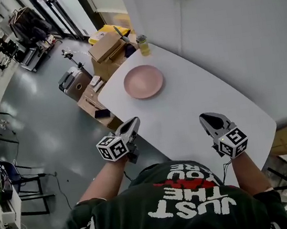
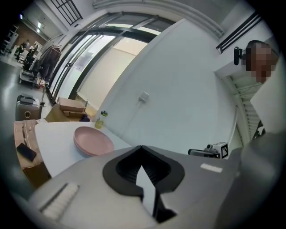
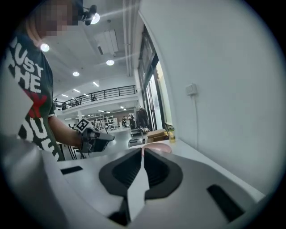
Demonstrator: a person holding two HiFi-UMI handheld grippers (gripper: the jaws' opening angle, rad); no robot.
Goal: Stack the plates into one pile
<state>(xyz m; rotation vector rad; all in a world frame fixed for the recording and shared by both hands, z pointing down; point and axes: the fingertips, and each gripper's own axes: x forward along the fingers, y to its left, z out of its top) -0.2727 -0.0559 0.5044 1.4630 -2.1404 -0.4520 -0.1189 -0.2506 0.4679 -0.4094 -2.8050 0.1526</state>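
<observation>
Both pairs of jaws are pressed together with nothing between them. The left gripper (image 1: 132,123) hangs at the near left edge of the table (image 1: 199,93), and the right gripper (image 1: 206,118) hangs over its near side. The pink plates (image 1: 143,81) sit in one pile by the far left edge, near a bottle (image 1: 143,44) at the far corner. The pile lies straight ahead, well apart from both grippers, and the left one is nearer.

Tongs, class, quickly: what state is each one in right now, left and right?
Left tongs: closed, holding nothing.
Right tongs: closed, holding nothing.
</observation>
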